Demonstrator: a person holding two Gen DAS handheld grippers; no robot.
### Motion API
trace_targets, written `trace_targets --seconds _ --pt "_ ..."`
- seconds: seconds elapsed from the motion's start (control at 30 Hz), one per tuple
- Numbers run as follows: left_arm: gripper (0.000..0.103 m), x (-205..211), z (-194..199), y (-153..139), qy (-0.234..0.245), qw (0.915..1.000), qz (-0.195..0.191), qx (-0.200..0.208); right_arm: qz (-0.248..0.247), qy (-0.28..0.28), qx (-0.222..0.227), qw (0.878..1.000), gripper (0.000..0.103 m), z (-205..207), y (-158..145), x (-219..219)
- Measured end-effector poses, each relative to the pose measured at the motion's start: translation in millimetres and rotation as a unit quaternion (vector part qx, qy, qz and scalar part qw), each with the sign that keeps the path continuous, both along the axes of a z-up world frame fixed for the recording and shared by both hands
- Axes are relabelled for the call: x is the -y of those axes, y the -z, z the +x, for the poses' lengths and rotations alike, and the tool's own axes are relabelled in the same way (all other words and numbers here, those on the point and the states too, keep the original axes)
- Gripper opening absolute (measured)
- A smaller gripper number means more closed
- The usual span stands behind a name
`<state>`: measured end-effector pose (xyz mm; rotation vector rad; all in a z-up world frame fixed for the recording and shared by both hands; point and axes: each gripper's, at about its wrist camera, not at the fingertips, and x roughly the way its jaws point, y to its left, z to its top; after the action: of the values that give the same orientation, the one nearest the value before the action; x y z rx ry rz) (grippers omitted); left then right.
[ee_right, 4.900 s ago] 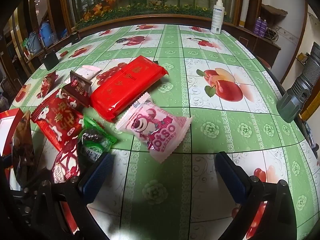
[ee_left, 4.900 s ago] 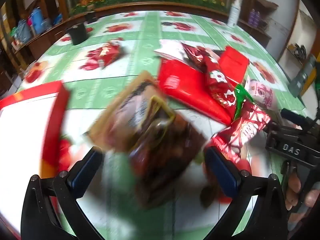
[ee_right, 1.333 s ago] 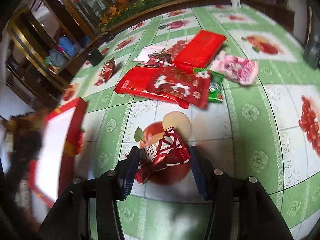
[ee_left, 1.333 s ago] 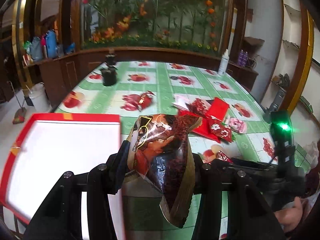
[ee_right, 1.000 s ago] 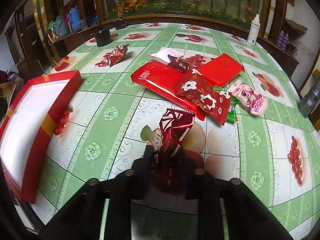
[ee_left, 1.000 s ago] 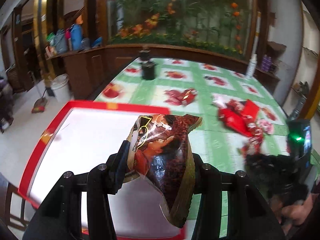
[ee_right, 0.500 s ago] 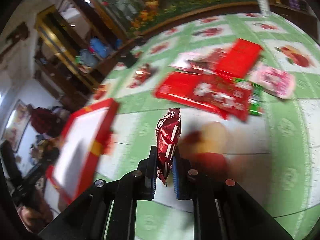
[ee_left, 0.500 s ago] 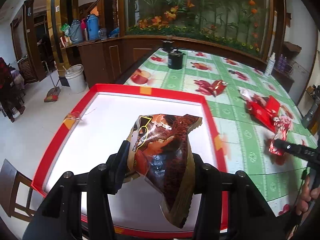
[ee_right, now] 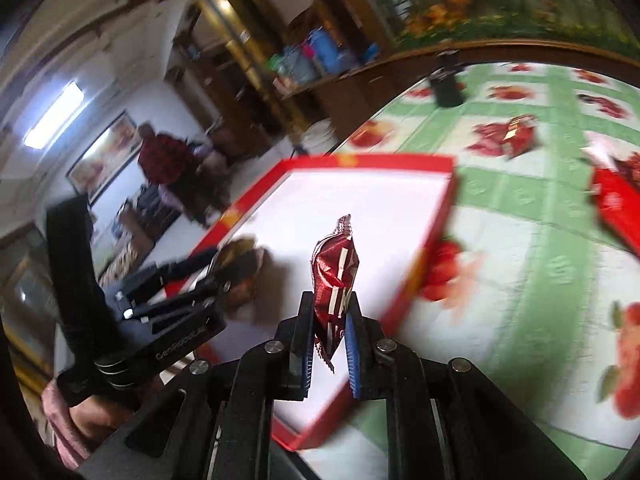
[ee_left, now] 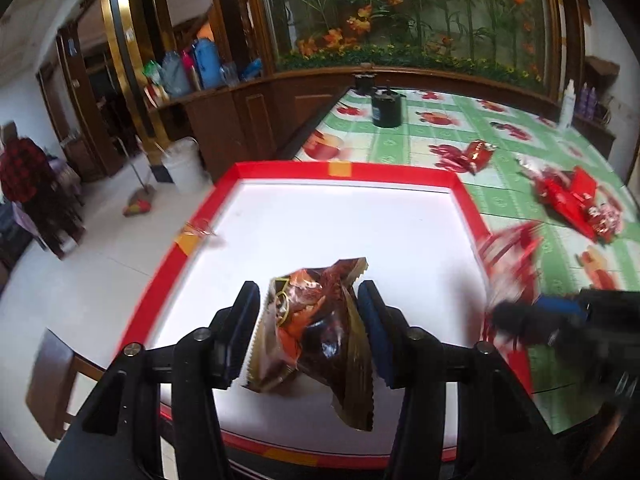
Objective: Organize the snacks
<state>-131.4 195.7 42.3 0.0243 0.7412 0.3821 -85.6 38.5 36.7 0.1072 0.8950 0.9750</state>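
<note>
A red-rimmed box with a white floor lies at the table's left end; it also shows in the right wrist view. My left gripper stands over the box, its jaws slightly parted around a brown snack bag that rests on the white floor. My right gripper is shut on a dark red snack packet, held upright above the box's right rim; the packet shows blurred in the left wrist view. The left gripper shows at the left of the right wrist view.
Several red snack packs lie piled on the green fruit-print tablecloth to the right. One red packet lies apart beyond the box. A black container stands further back. The table edge runs left of the box.
My left gripper has lowered the brown bag onto the box floor and its jaws have loosened. My right gripper has carried the red packet left, up to the box.
</note>
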Motion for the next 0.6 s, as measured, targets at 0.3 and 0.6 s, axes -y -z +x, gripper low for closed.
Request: trace_targets --seconds 0.3,0.6 --pt "0.080 5 -7 -17 -0.039 0.9968 0.062 0.031 0.018 0.010 0.017 1.000 0.038 -5 -6 14" --pt "0.082 24 -7 -31 -0.040 0.9952 0.081 0.037 0.031 0.085 0.008 0.996 0.041 26 -10 74"
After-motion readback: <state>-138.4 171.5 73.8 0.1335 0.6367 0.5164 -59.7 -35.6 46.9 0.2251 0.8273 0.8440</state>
